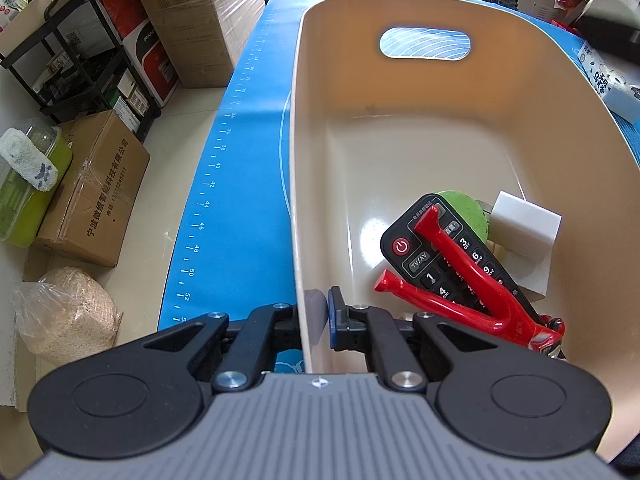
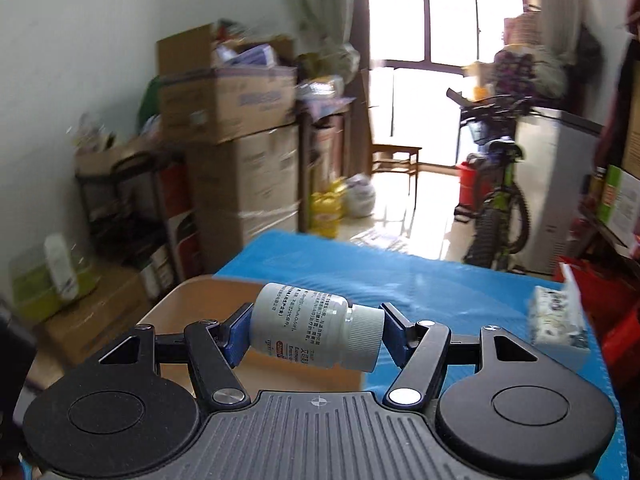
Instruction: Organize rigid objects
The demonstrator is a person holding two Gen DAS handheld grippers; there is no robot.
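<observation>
Bottle (image 2: 316, 328) held crosswise at lower centre of the right wrist view, clamped end to end by the right gripper (image 2: 316, 330), base against one pad and ribbed cap against the other, so it cannot roll out in transit. Beneath and beyond it lies the tub (image 2: 192, 300) corner, then the blue bench (image 2: 440, 284). In the left wrist view, the left gripper (image 1: 316, 312) is nearly closed astride the tub's near wall, probably to steady it. Further in, at lower right, a red tool (image 1: 472, 276) lies over a remote (image 1: 420, 248), beside a green disc (image 1: 468, 210) and white block (image 1: 524, 232).
</observation>
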